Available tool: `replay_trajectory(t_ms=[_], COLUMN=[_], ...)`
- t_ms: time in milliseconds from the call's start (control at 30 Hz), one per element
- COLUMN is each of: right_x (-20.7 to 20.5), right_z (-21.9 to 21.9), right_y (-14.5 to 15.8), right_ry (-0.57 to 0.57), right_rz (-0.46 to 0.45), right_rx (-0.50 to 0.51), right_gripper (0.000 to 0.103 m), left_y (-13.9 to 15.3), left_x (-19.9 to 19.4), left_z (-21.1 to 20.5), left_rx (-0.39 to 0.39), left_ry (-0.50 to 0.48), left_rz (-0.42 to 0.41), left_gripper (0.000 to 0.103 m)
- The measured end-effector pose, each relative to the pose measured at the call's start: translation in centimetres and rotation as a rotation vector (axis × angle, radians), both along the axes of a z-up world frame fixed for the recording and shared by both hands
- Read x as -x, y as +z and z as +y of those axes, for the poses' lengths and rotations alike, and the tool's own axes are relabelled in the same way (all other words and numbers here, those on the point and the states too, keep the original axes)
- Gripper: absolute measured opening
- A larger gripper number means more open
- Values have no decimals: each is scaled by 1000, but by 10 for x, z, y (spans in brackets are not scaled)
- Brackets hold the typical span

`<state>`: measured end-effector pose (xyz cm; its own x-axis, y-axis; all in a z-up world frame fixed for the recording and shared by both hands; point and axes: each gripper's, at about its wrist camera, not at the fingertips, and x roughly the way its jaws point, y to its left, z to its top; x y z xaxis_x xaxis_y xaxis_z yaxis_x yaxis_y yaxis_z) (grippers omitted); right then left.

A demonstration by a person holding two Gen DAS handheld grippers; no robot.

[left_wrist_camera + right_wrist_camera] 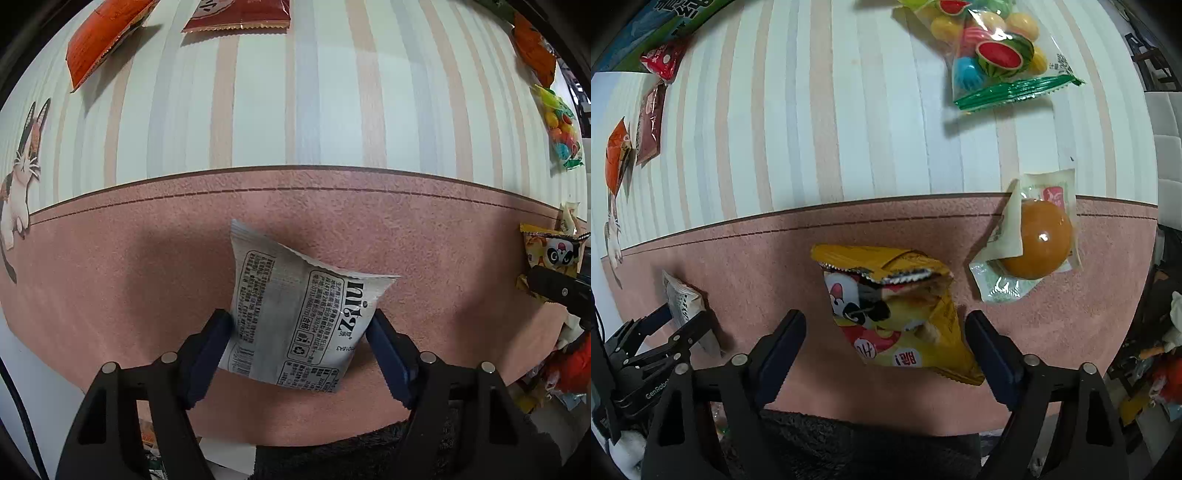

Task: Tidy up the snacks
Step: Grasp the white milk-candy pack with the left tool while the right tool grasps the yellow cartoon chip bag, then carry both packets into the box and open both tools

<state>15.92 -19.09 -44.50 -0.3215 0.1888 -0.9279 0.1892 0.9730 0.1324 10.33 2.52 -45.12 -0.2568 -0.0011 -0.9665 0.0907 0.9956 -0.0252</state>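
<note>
My left gripper (301,325) is shut on a white snack packet with black print (299,314), held above the pink band of the tablecloth; it also shows in the right wrist view (681,302). My right gripper (886,328) has its jaws wide around a yellow snack bag with a panda face (897,317). The right pad touches the bag's edge; a gap stays on the left. The bag also shows at the right edge of the left wrist view (550,254).
A wrapped round orange bun (1034,240) lies right of the yellow bag. A candy bag with fruit shapes (993,51) lies farther back. Red and orange packets (103,40) (240,14) lie at the far left on the striped cloth (295,110).
</note>
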Motion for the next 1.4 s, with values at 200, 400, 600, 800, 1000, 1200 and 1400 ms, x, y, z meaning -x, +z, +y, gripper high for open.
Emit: replay_trajectory(t_ms=[200,400,600,800,1000,1200,1400], right_x=[-2,-2,0,-9,-38,-99,-179], right_z=[5,0,-9,-25,-37,-55,-52], right_y=[-7,0,19,52,100,164,218], right_ry=[-4,-15,-32,-54,-96,-139,-127], right_rz=[3,-24,-56,-108,-196,-324,-440], right_rx=[0,-5,-31,-83,-143,-204,-207], right_gripper=[56,52,51,51,51,51,51], left_y=[2,18,42,81,132,185,227], left_x=[-6,-1,-9,-30,-70,-135,-211], left_z=[-1,3,-1,-12,-28,-42,-55], left_rx=[-7,3,26,90,168,247,262], left_ry=[-5,-10,-19,-21,-19,-14,-3], left_rz=[-17,-42,-86,-152,-238,-363,-429], left_gripper=[69,69,68,68,68,68,68])
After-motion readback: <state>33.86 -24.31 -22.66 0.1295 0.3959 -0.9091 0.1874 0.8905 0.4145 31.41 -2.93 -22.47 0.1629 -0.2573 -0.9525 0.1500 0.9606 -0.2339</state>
